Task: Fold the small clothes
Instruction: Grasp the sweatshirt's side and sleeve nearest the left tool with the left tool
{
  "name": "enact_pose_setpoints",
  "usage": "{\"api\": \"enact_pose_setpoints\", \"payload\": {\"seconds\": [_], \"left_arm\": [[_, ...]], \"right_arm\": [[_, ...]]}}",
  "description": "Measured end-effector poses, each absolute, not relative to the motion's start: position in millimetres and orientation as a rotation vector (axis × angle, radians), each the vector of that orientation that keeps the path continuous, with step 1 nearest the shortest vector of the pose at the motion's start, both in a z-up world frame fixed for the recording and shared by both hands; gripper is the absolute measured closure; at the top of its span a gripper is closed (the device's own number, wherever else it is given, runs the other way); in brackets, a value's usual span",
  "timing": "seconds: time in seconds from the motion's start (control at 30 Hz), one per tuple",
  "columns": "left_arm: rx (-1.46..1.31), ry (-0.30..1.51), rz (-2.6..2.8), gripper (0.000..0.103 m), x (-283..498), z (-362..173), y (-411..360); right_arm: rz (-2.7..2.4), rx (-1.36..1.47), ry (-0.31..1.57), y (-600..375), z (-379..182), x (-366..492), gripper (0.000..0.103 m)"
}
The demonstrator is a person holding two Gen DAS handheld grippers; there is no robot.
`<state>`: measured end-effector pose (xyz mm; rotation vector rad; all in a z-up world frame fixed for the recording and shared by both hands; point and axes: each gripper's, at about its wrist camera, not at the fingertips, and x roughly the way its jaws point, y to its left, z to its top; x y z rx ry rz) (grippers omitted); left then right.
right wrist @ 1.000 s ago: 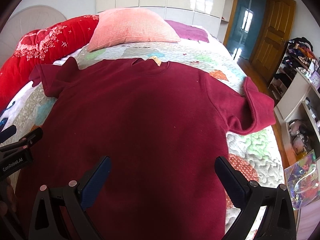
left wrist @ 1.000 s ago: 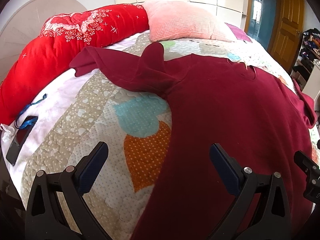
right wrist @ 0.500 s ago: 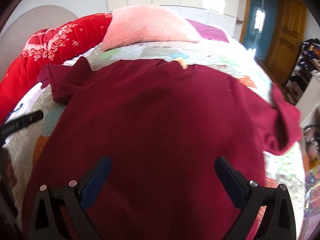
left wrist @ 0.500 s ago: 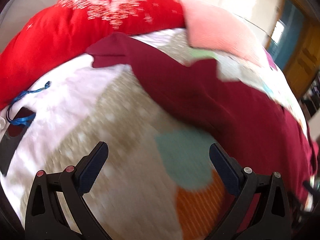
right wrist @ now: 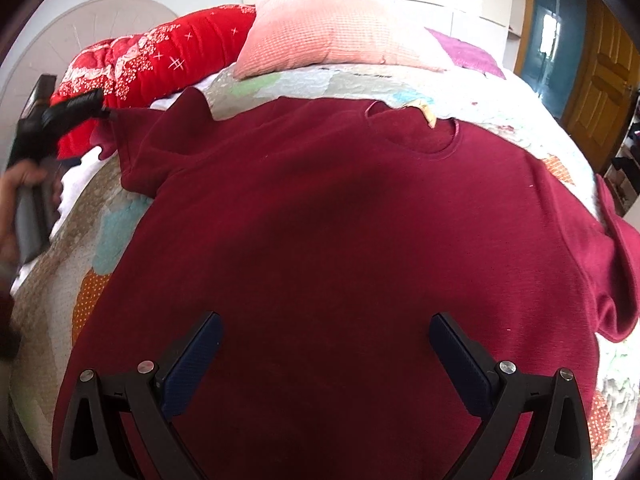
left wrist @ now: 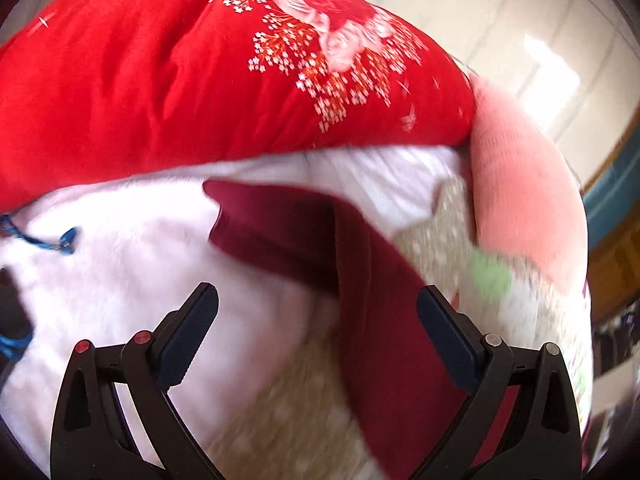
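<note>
Bedding crowds the far end of the bed: a red quilt (left wrist: 192, 80) embroidered with pale flowers is bunched along the head, and a pink pillow (right wrist: 332, 34) sits just beside it, with a purple cloth (right wrist: 466, 52) past the pillow's far side. A patchwork bedspread (right wrist: 108, 232) covers the mattress, and a white sheet (left wrist: 120, 272) shows near the quilt. Behind the bed stand pale cupboard doors, and a wooden door (right wrist: 600, 80) is off to the right.

Spread flat, front up, on the bedspread lies the dark red sweatshirt (right wrist: 340, 240), its neckline toward the pillow and a small tan tag at the collar. Its one sleeve (left wrist: 280, 232) stretches out toward the quilt and lies on the white sheet; the other sleeve (right wrist: 618, 264) is folded over on itself at the bed's right edge.

The left gripper (left wrist: 318, 320) points at the outstretched sleeve with its fingers spread wide and nothing between them; this view is blurred. In the right wrist view, a hand (right wrist: 16, 188) holds that gripper's handle near the sleeve's cuff. The right gripper (right wrist: 326, 344) hangs over the lower body of the sweatshirt, its fingers also wide apart and empty.

A blue cord (left wrist: 40, 240) lies on the sheet at the left edge.
</note>
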<state>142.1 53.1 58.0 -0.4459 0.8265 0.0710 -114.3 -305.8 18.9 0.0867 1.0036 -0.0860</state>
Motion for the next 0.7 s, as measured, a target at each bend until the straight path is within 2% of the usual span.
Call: {"api": "enact_pose_setpoints", "payload": {"seconds": [0.4, 0.5, 0.57, 0.7], "left_arm": [[-0.379, 0.846, 0.119, 0.006, 179, 54, 40], [-0.361, 0.854, 0.12, 0.012, 182, 52, 37], [-0.348, 0.859, 0.115, 0.024, 185, 50, 33], [-0.355, 0.863, 0.101, 0.036, 182, 49, 34]], "right_arm": [[-0.068, 0.101, 1.01, -305, 16, -109, 0.0], [-0.065, 0.103, 1.008, -305, 19, -110, 0.0], [-0.067, 0.108, 1.007, -306, 19, -110, 0.0], [-0.072, 0.117, 1.009, -308, 19, -111, 0.0]]}}
